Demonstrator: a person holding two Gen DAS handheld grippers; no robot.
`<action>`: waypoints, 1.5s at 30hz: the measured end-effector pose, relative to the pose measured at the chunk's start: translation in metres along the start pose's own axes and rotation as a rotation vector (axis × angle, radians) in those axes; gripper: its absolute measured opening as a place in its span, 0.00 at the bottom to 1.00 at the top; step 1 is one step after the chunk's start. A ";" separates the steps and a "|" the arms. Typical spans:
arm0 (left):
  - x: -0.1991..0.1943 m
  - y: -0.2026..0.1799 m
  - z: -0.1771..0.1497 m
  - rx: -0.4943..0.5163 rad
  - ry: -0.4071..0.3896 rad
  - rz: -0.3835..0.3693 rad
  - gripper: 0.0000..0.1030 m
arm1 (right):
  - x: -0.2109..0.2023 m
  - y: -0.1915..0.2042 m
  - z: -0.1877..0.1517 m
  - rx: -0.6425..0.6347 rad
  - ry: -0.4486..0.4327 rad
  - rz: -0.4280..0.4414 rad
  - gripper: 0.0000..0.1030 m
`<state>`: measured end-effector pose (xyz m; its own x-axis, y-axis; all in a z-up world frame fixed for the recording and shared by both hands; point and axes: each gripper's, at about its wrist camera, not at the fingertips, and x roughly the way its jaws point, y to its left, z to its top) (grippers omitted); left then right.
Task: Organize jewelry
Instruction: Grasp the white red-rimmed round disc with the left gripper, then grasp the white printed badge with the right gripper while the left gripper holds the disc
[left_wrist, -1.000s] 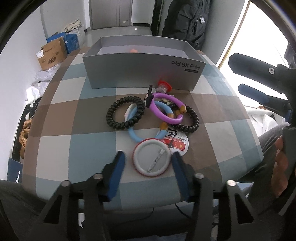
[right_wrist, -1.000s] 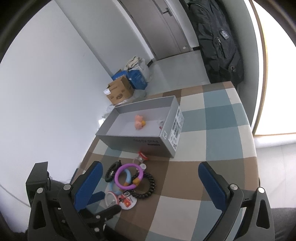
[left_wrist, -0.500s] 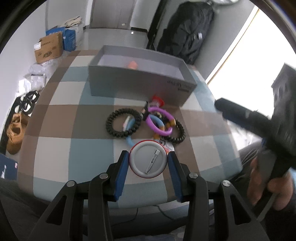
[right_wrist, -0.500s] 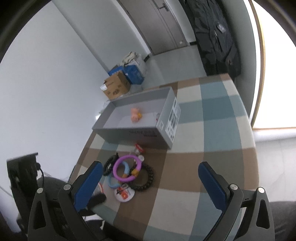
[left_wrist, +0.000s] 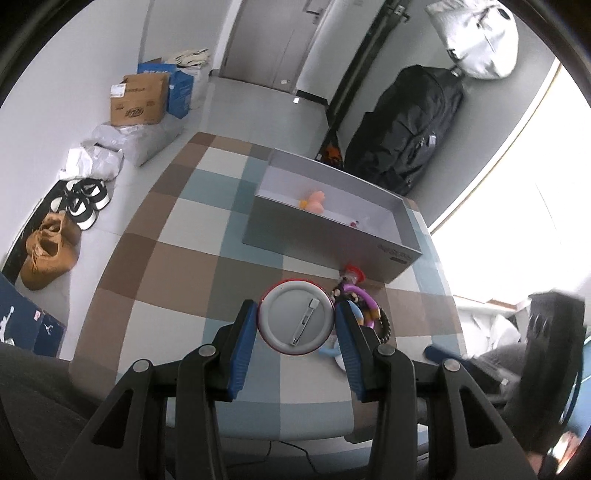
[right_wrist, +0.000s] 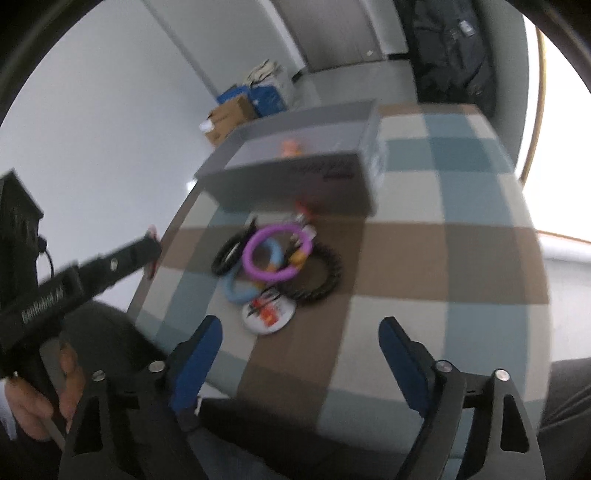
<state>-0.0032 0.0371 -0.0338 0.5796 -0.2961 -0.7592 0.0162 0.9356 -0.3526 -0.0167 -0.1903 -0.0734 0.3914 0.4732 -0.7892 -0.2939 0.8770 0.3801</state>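
step: carrying round red-rimmed pin badge (left_wrist: 296, 322) to grey cardboard box (left_wrist: 400, 246) | left gripper (left_wrist: 295, 330) jaws squeeze badge, above checked surface (left_wrist: 177, 266) | right gripper (right_wrist: 300, 360) jaws wide open, empty | next: drop badge inside box
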 end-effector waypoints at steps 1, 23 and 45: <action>0.000 0.002 0.000 -0.009 0.001 -0.004 0.36 | 0.003 0.004 -0.001 -0.012 0.012 0.002 0.78; -0.002 0.019 0.006 -0.060 -0.017 -0.009 0.36 | 0.050 0.065 -0.002 -0.308 0.001 -0.279 0.50; 0.000 0.015 0.008 -0.055 -0.014 0.023 0.36 | 0.010 0.044 -0.003 -0.201 -0.013 -0.129 0.40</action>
<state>0.0034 0.0527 -0.0352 0.5906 -0.2712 -0.7600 -0.0424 0.9301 -0.3649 -0.0285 -0.1472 -0.0659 0.4479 0.3610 -0.8180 -0.4077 0.8967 0.1724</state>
